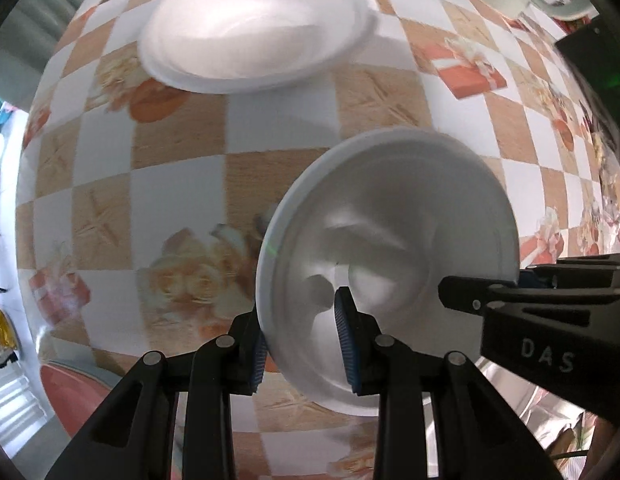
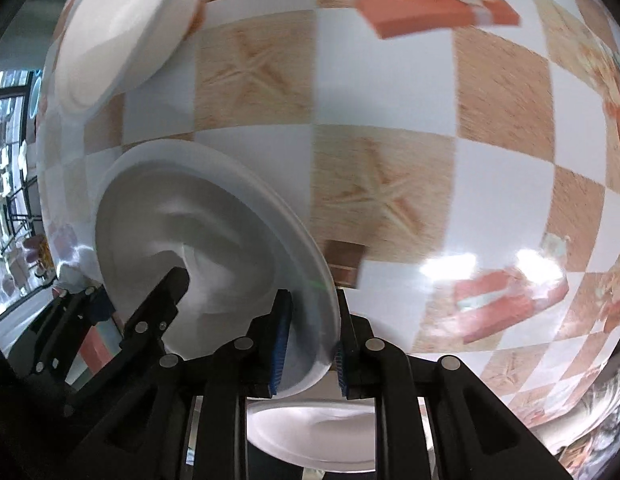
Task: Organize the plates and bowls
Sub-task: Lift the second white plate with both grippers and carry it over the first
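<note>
Both grippers pinch one plain white bowl (image 1: 390, 248) at frame centre: left gripper (image 1: 301, 344) on one rim, right gripper (image 2: 310, 344) opposite. Another white plate (image 1: 253, 24) sits upper left on the checkered tablecloth (image 1: 181, 176).

Bench (image 1: 181, 184) covered by checkered cloth: white and tan squares, printed orange gift boxes (image 1: 468, 68) and roses (image 1: 185, 276). Glare patches on cloth, right wrist view.
</note>
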`<state>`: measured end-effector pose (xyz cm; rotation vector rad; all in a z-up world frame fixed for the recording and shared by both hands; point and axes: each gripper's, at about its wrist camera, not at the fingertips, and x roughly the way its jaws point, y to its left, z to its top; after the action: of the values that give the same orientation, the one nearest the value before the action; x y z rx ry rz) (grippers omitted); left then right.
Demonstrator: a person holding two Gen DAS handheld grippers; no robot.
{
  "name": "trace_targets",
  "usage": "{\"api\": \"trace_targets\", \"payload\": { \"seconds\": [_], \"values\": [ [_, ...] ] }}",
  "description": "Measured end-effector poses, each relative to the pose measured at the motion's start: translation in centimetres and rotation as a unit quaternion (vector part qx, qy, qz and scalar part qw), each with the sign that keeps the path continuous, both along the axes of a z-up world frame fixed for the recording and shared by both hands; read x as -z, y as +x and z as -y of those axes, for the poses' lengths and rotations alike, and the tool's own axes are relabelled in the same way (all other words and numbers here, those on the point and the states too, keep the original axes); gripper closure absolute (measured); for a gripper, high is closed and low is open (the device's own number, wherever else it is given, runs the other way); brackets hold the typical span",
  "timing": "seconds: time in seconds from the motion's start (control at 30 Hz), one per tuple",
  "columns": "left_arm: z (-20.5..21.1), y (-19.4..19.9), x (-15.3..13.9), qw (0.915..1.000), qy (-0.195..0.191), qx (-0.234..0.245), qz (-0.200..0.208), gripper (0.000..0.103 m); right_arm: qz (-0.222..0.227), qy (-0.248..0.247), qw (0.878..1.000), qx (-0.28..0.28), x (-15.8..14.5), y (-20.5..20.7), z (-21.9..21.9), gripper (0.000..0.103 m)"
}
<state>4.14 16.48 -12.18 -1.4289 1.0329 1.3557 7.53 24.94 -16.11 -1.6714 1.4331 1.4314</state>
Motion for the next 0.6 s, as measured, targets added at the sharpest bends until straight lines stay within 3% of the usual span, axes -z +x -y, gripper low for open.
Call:
{"api": "trace_targets", "payload": {
  "seconds": [0.3,0.43,0.47,0.6],
  "values": [
    [-1.9,3.0,0.3,0.9999,-0.003,0.009,-0.012,0.068,-0.016,0.004,1.0,0.016,-0.6,5.0,-0.5,0.083],
    [-3.1,3.2,0.0,0.9999,-0.001,0.01,-0.012,0.068,-0.028,0.008,0.999,0.023,-2.1,5.2,-1.5,0.083],
    [-4.1,1.5,-0.2,0.9999,0.002,0.009,-0.013,0.068,-0.031,0.011,0.999,0.024,-2.4,5.4,-1.6,0.083],
    [-5.7,1.8,-2.6,0.9996,0.015,0.014,-0.017,0.068,-0.039,0.02,0.999,0.03,-3.4,6.4,-1.3,0.083]
  ]
}}
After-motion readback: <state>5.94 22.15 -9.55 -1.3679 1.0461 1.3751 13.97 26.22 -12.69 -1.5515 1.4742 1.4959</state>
